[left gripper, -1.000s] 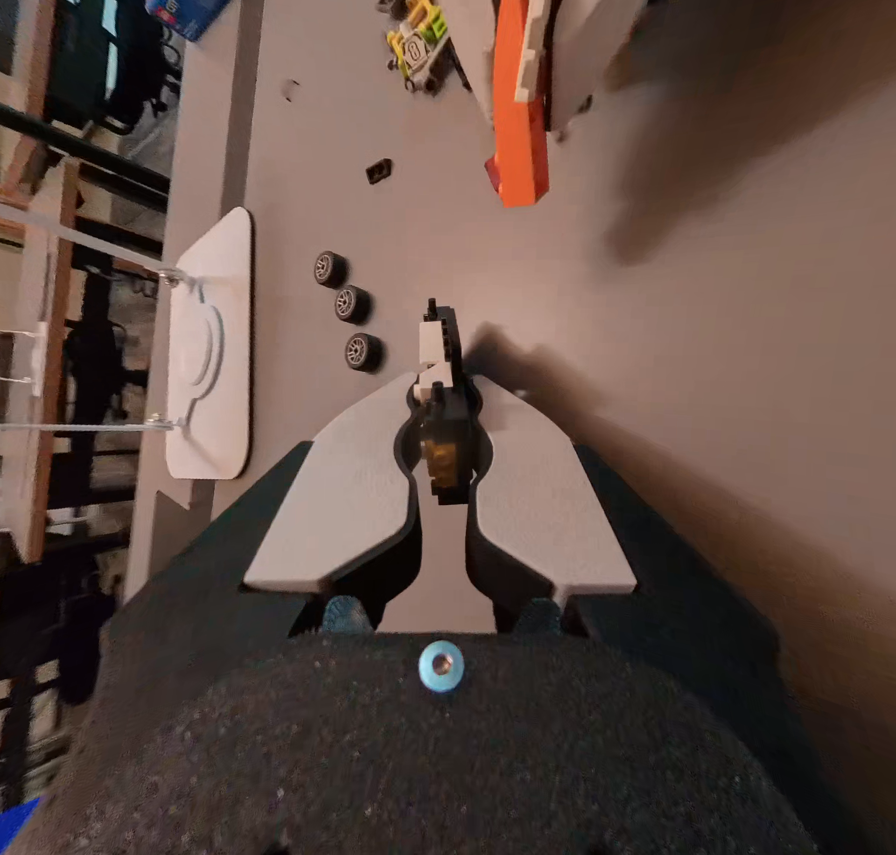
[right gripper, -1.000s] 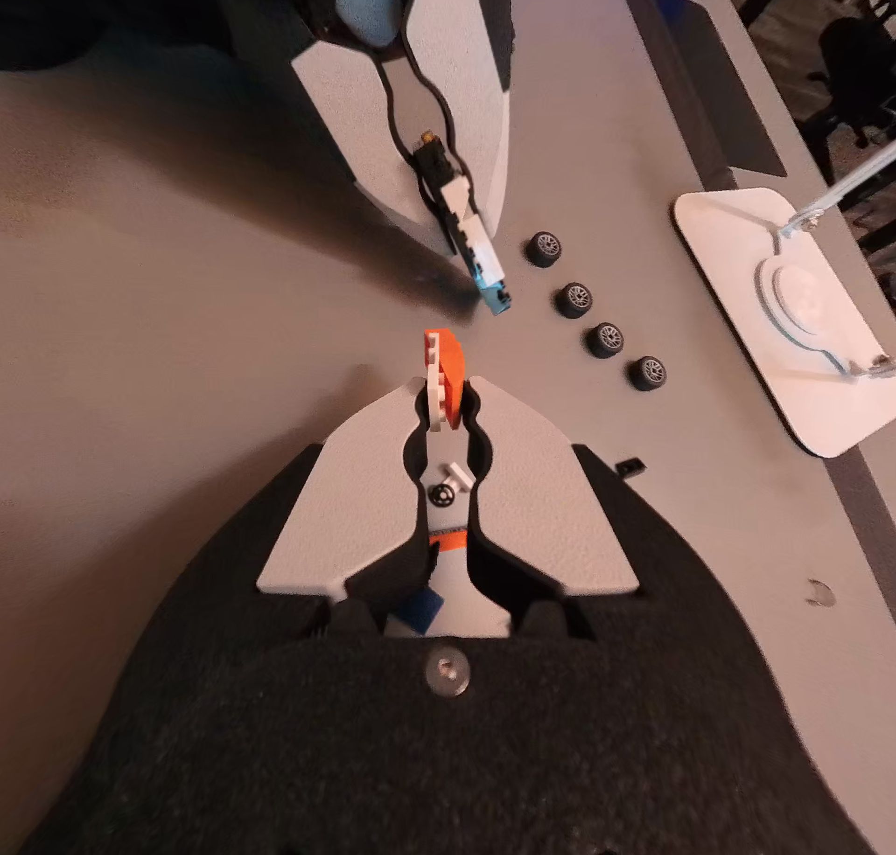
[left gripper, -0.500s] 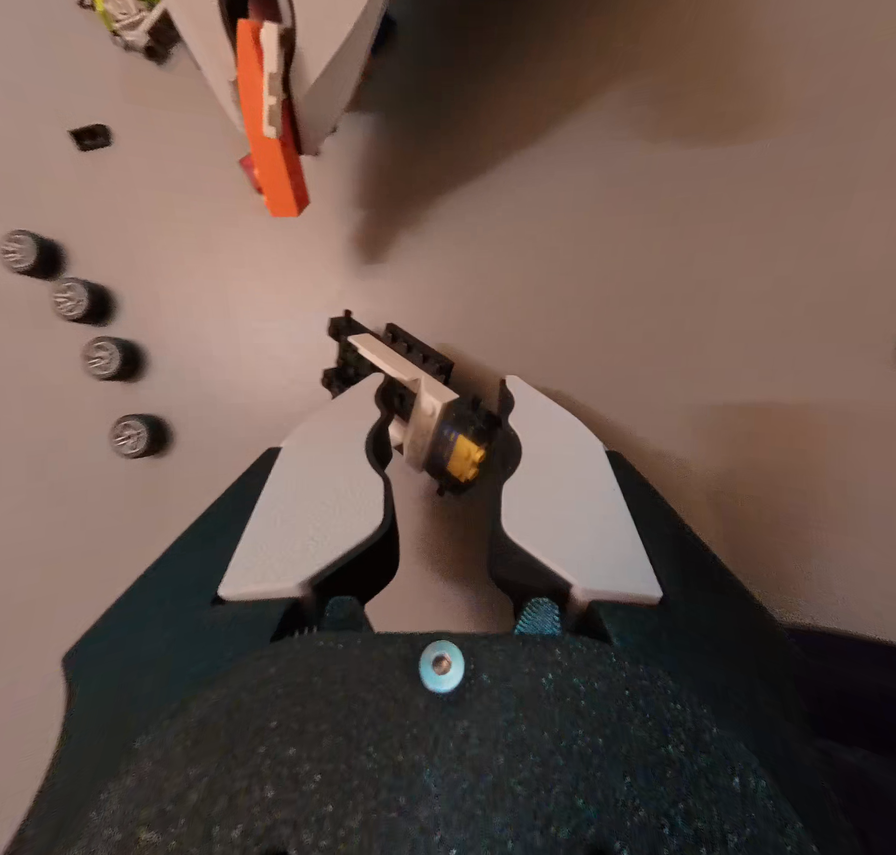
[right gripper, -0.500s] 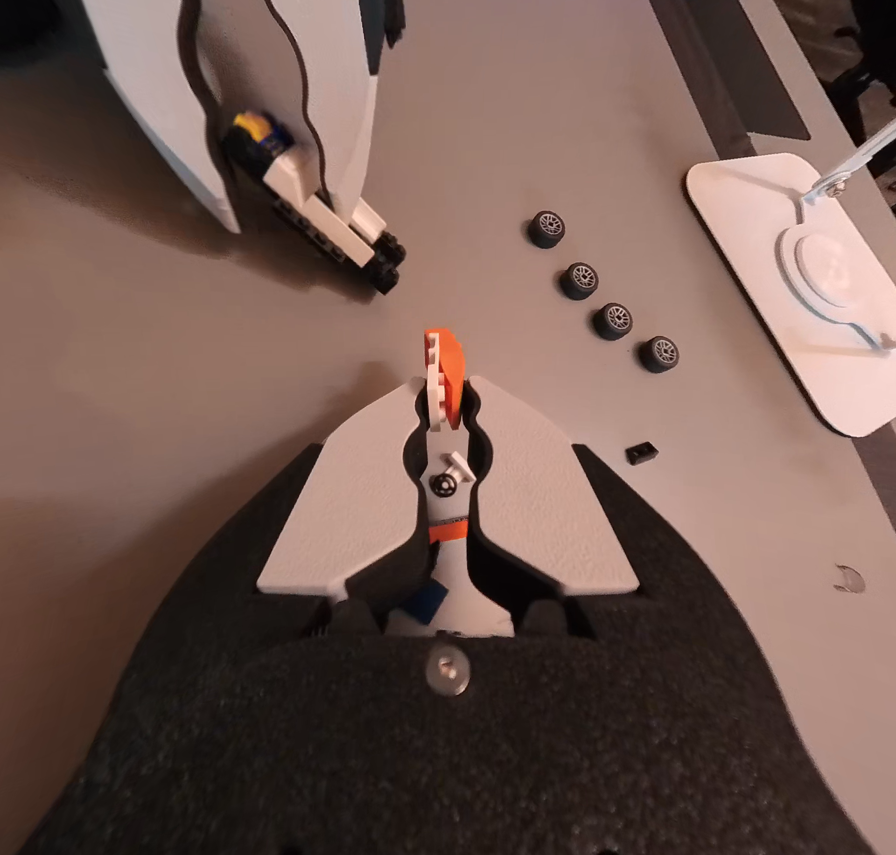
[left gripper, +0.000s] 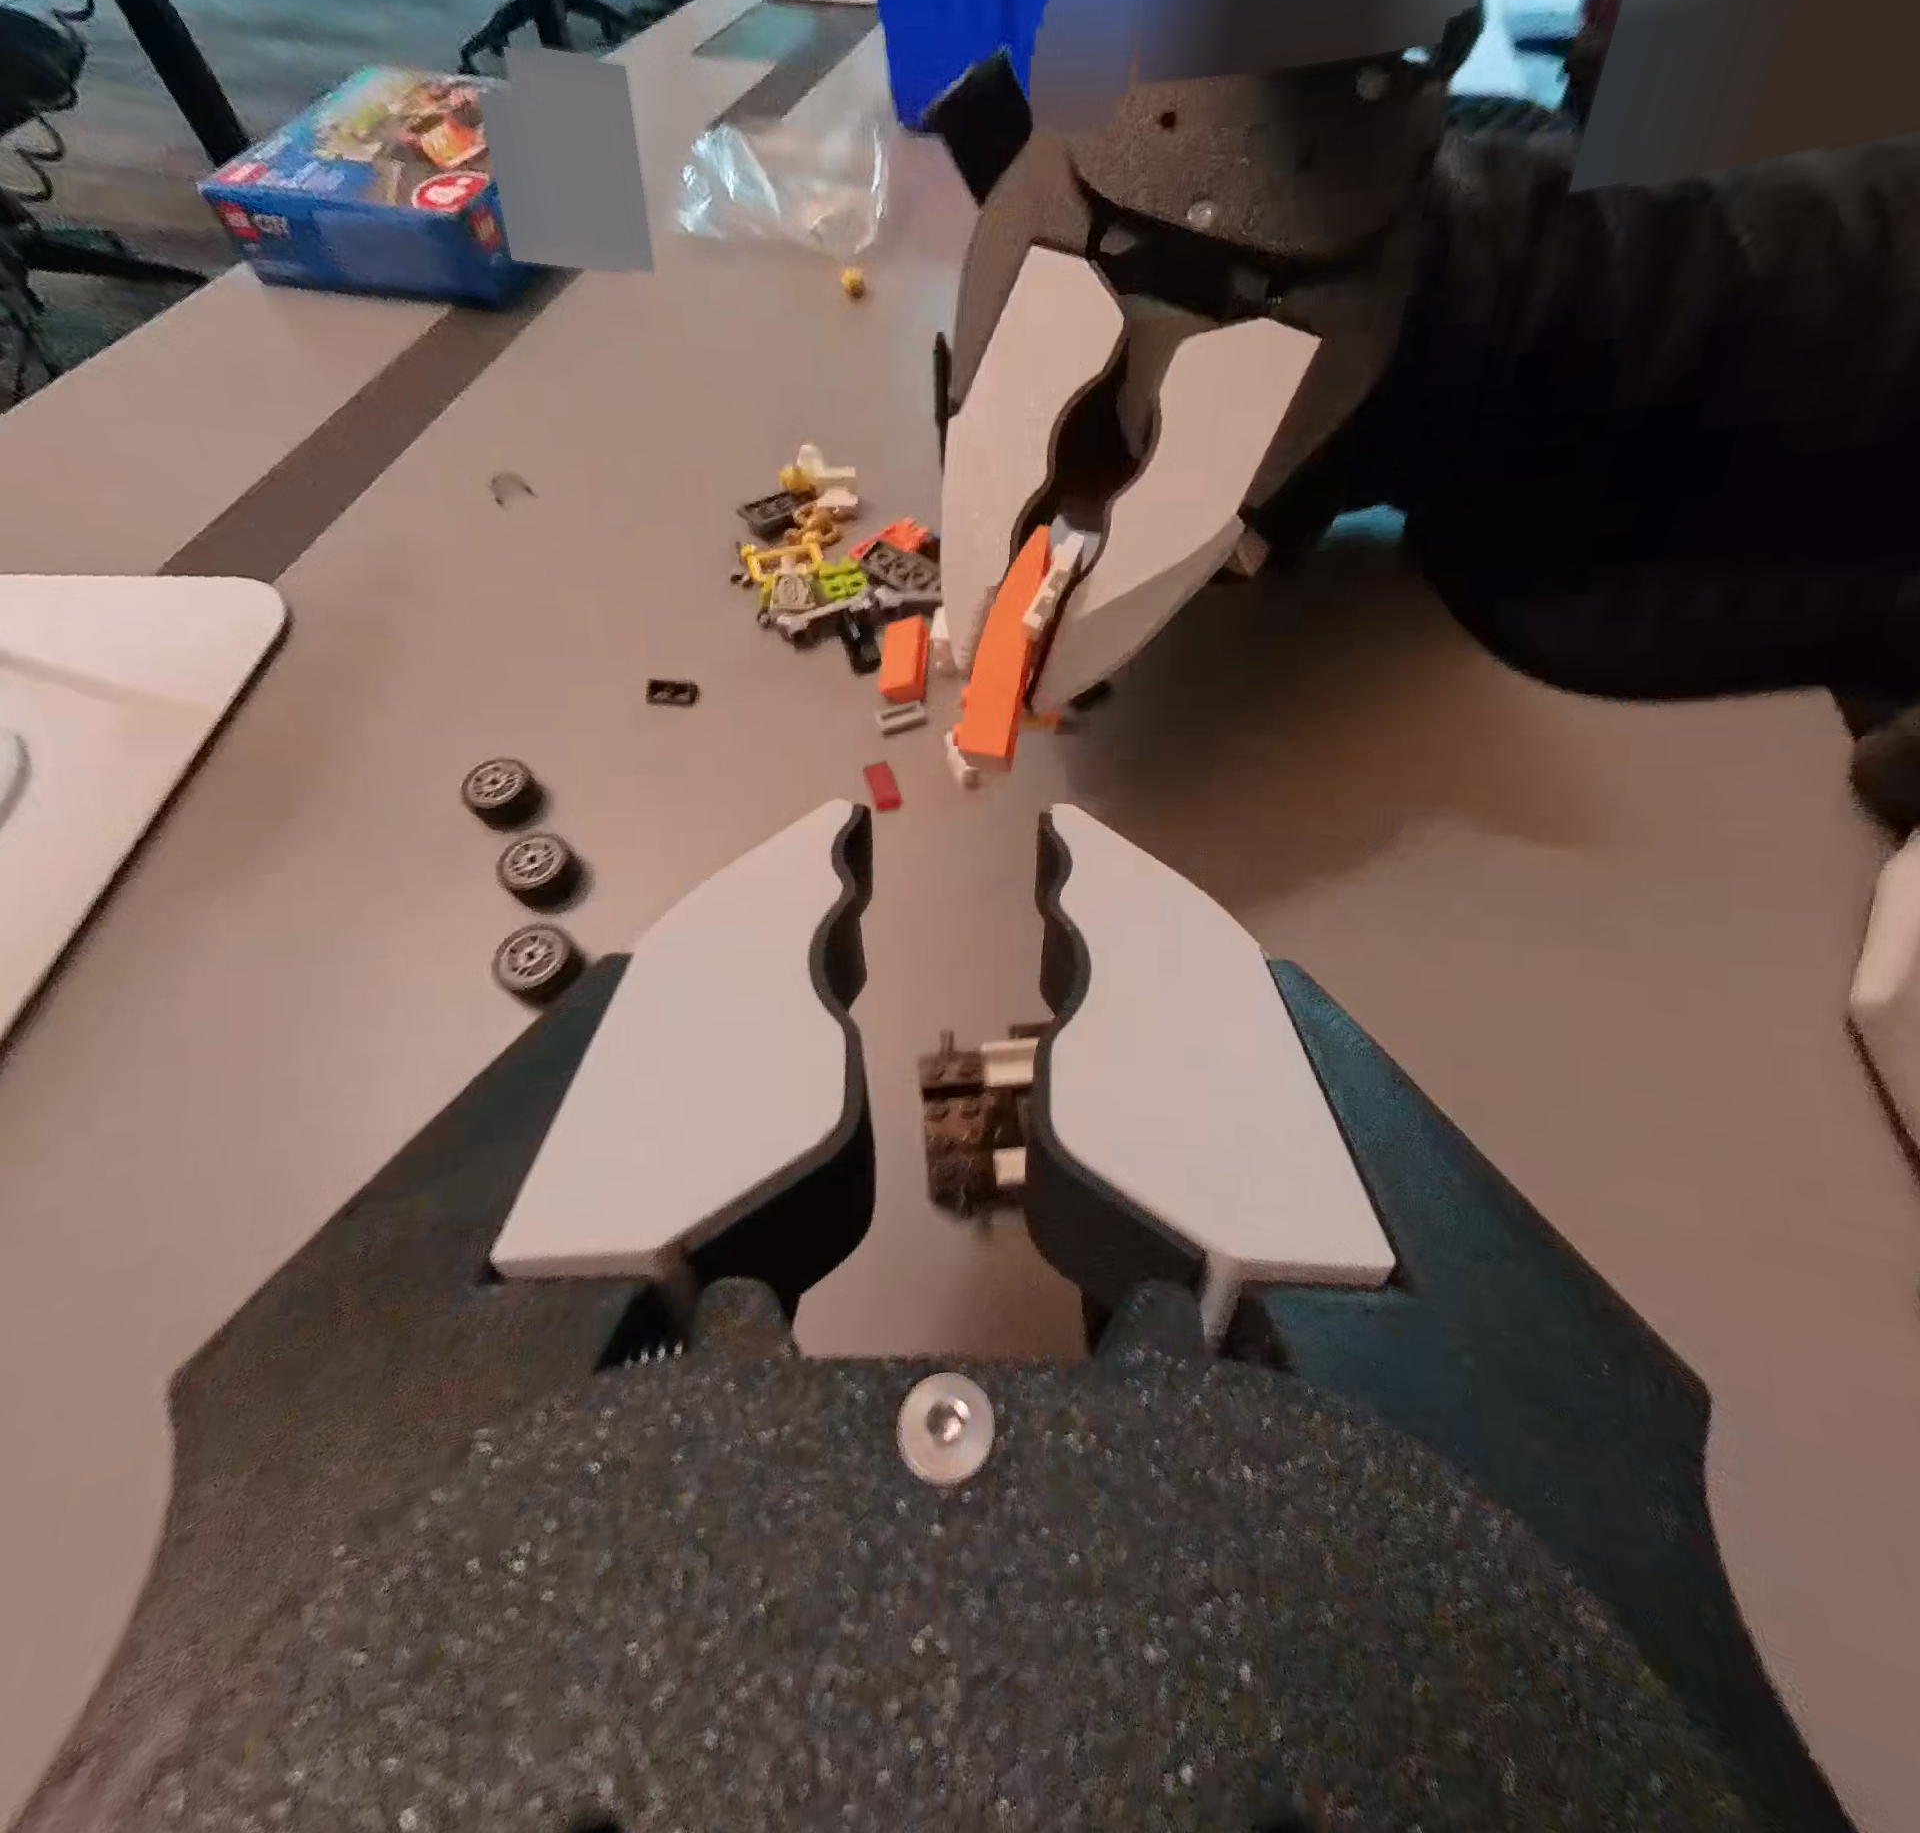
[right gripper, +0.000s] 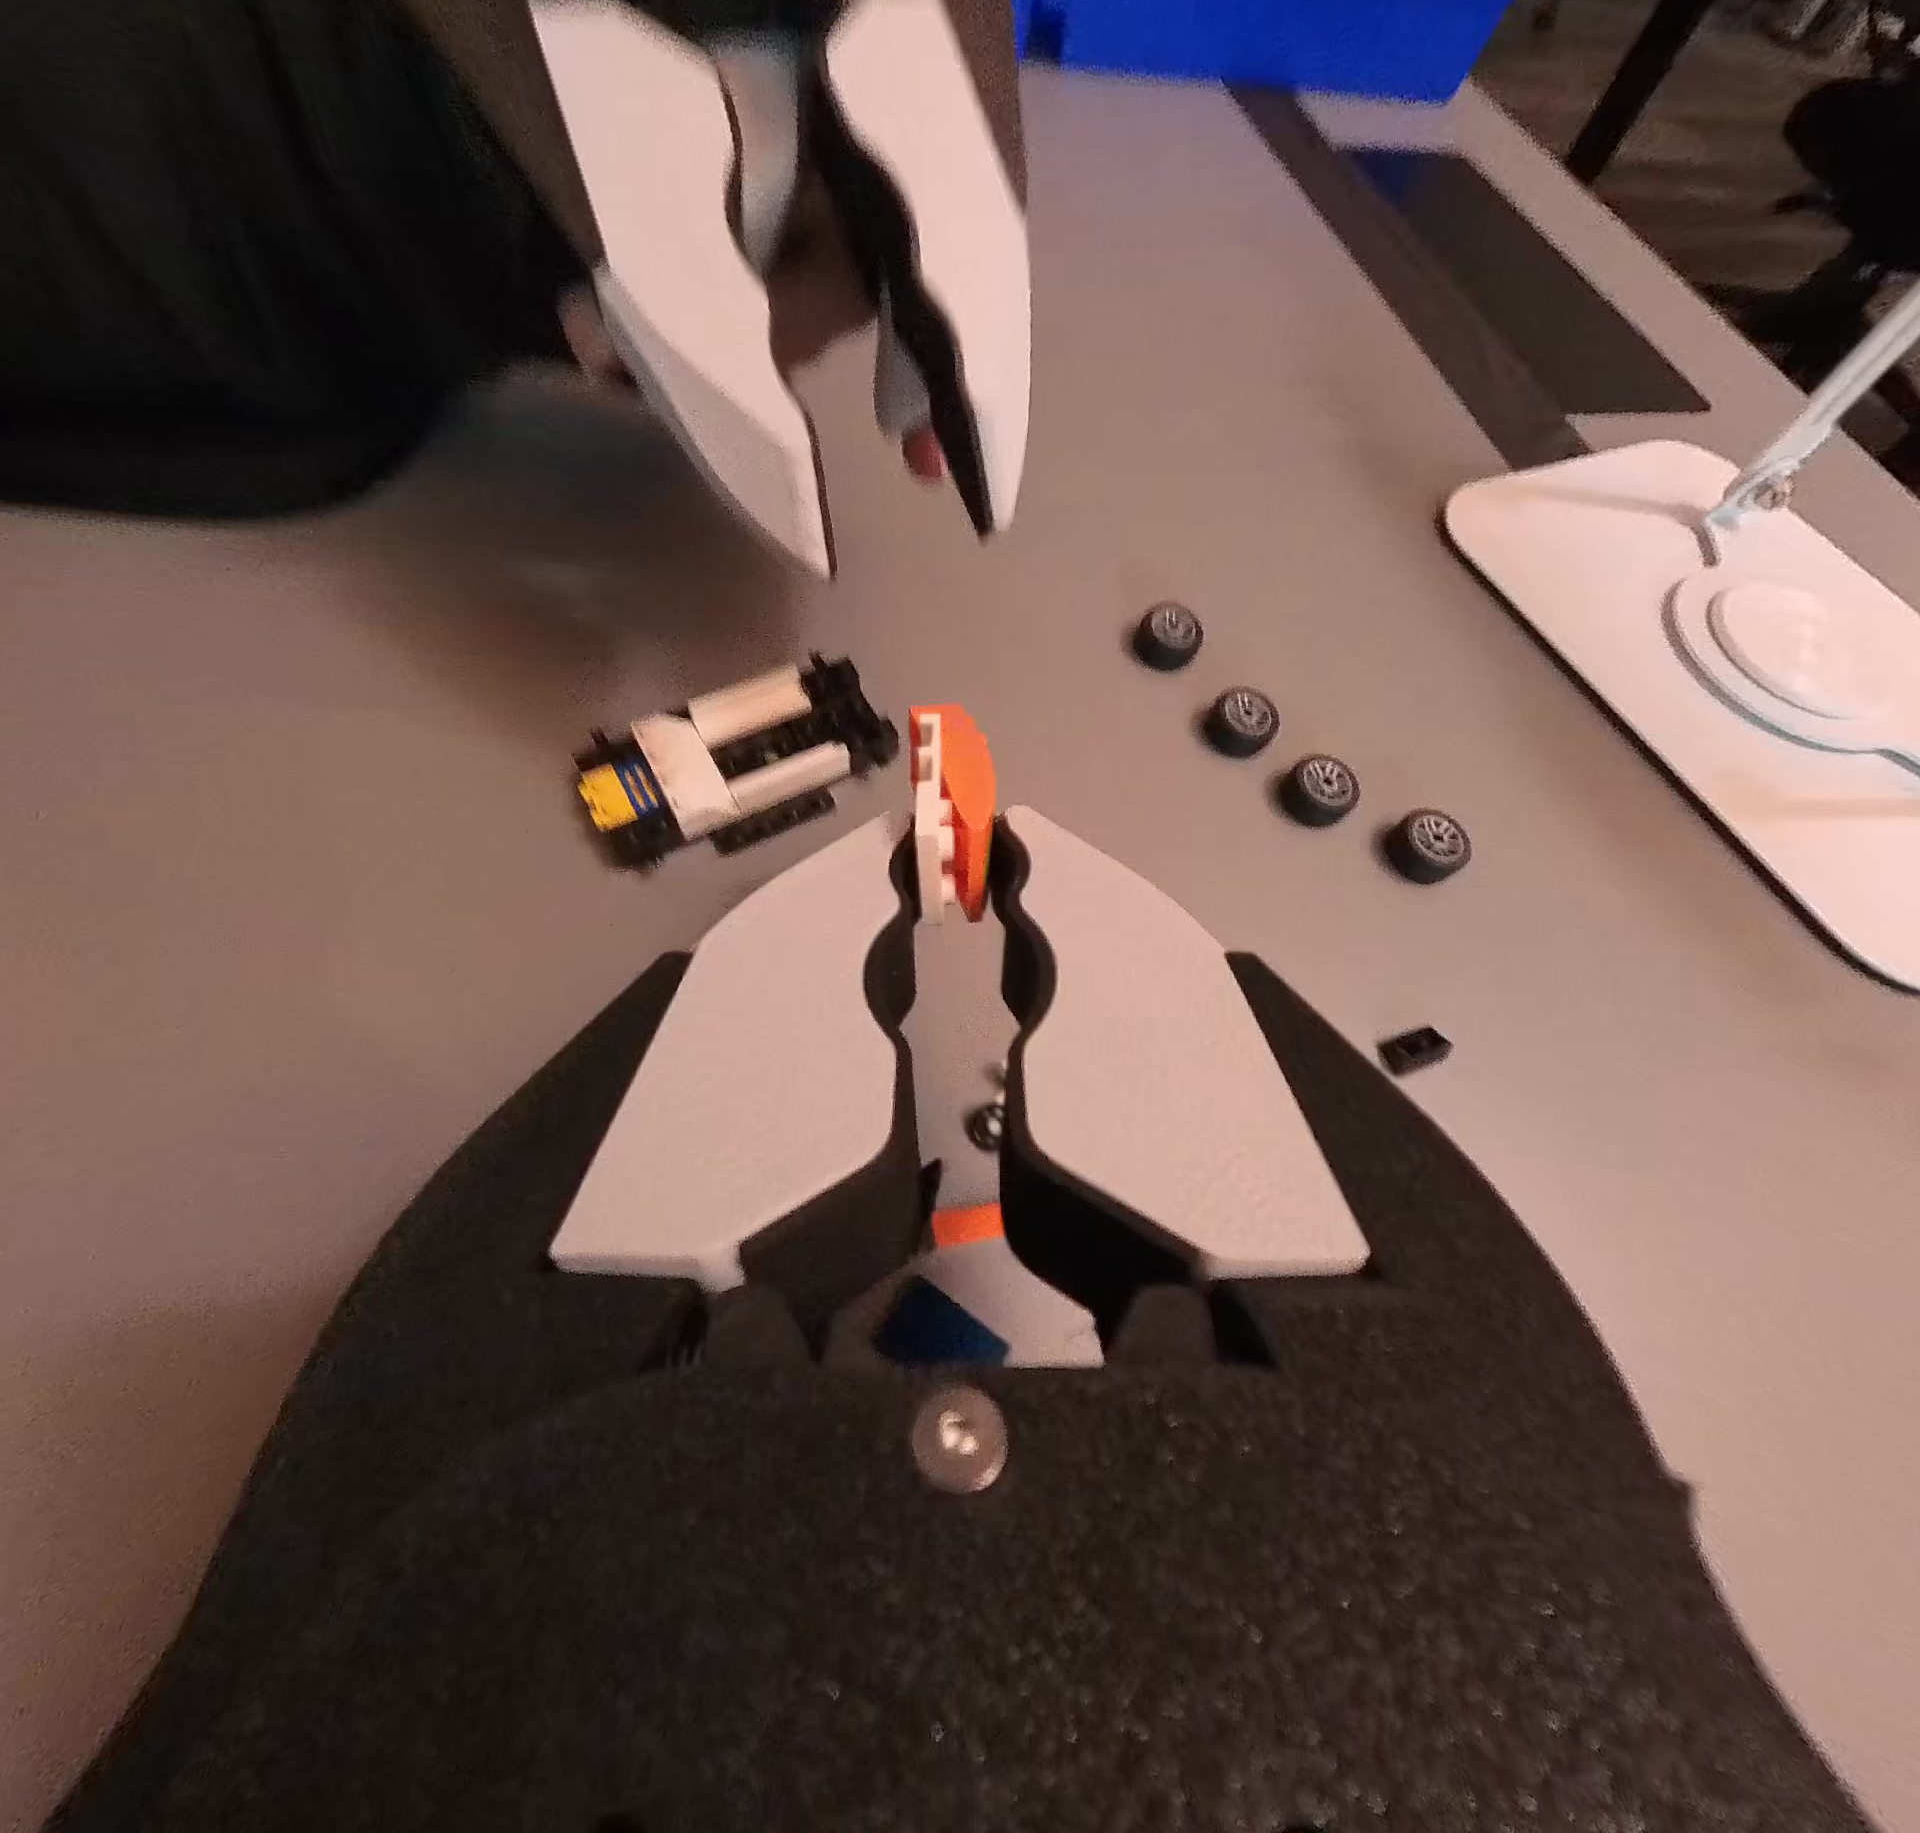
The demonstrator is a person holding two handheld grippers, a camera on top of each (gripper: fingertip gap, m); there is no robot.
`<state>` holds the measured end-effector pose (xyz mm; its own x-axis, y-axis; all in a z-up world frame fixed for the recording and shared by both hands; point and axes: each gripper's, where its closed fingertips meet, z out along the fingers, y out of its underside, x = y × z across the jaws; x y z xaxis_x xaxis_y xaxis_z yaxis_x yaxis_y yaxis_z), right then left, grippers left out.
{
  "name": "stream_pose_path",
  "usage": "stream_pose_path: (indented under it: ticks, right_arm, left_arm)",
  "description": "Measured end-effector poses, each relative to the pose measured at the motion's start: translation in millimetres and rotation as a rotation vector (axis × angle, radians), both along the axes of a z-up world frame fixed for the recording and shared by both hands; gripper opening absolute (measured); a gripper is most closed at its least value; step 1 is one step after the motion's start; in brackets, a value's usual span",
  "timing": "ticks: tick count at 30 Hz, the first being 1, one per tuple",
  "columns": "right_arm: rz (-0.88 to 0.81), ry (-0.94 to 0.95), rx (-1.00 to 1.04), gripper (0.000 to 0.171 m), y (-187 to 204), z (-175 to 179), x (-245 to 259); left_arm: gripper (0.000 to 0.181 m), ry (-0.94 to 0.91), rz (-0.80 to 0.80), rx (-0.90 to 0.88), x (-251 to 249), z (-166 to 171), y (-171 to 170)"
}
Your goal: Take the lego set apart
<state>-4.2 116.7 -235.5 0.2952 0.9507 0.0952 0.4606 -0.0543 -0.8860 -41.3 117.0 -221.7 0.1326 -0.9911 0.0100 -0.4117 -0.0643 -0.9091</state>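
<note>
My left gripper [left gripper: 951, 822] is open and empty, raised above the table. The black-and-white lego chassis [left gripper: 971, 1123] with a yellow and blue end lies free on the table below it, seen between the finger bases. In the right wrist view the chassis [right gripper: 727, 775] lies flat, with the left gripper [right gripper: 906, 544] above and behind it, apart from it. My right gripper [right gripper: 951, 827] is shut on an orange-and-white lego piece [right gripper: 961, 796] that stands up between its pads. The left wrist view also shows this gripper [left gripper: 1039, 682] holding the orange piece [left gripper: 997, 682] just over the table.
Several grey-rimmed wheels [right gripper: 1320, 786] lie in a row. A pile of loose pieces [left gripper: 831, 568], a red tile [left gripper: 883, 784] and a small black piece [left gripper: 672, 690] lie nearby. A white lamp base [right gripper: 1662, 661], a blue box [left gripper: 364, 194] and a blue bin [left gripper: 966, 7] stand at the table's edges. The tips of one gripper are about 5 cm away from the tips of the other. My right tips are roughly 8 cm from the red tile [left gripper: 883, 784].
My left gripper opened, let the black-and-white chassis go onto the table, and lifted away from it. My right gripper kept its hold on the orange-and-white piece.
</note>
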Motion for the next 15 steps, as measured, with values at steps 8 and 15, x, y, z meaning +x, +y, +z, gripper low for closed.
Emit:
stream_pose_path:
  ticks: [8, 15]
  right_arm:
    - [0.073, 0.365, -0.227, 0.011, -13.4, 45.9, -12.5]
    - [0.053, 0.376, -0.277, 0.011, -9.1, 41.2, -12.0]
  left_arm:
    - [0.029, -0.249, -0.003, -0.094, 27.6, 27.2, -8.2]
    - [0.012, -0.283, -0.012, -0.296, 27.3, 31.1, -9.7]
